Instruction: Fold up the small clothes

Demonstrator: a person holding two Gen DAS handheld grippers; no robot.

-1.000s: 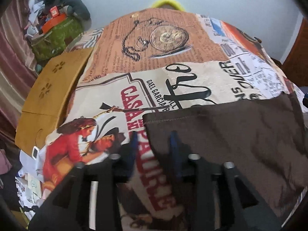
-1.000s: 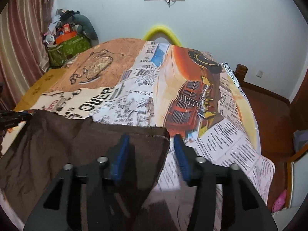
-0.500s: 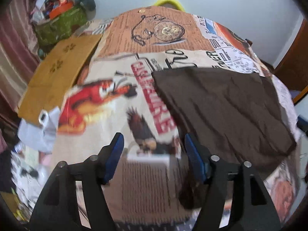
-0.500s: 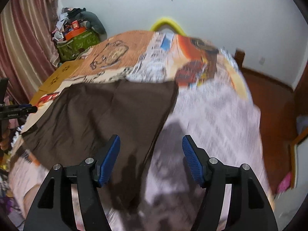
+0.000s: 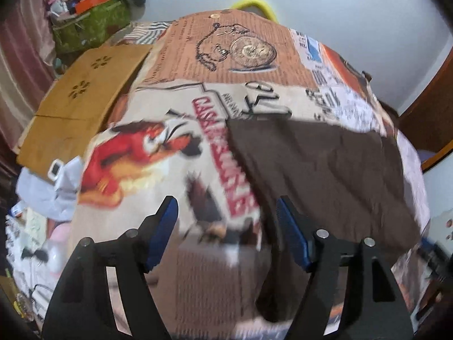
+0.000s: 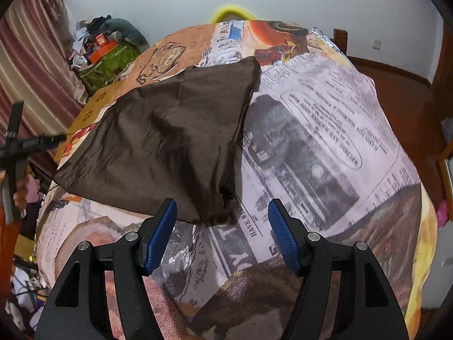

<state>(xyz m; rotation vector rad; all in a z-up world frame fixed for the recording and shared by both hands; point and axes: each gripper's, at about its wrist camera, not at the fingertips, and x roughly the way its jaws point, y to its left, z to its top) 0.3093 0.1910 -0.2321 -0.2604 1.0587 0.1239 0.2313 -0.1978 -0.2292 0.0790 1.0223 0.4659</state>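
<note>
A dark brown garment (image 5: pixel 320 170) lies spread flat on a bed with a printed collage cover (image 5: pixel 158 153). It also shows in the right wrist view (image 6: pixel 170 141), with a crumpled near corner. My left gripper (image 5: pixel 226 232) is open and empty, above the cover just left of the garment's near edge. My right gripper (image 6: pixel 222 226) is open and empty, hovering just short of the garment's crumpled corner. The left gripper's handle (image 6: pixel 25 144) shows at the left edge of the right wrist view.
A flat cardboard sheet (image 5: pixel 82 104) lies at the bed's left side. A green bag with clutter (image 5: pixel 90 25) stands against the curtain in the far left corner. A yellow hoop (image 6: pixel 233 14) rises behind the bed. Wooden floor (image 6: pixel 402 90) lies to the right.
Both grippers have let go of the garment's corners, opened wide and pulled back toward me. The garment now lies flat on the cover.
</note>
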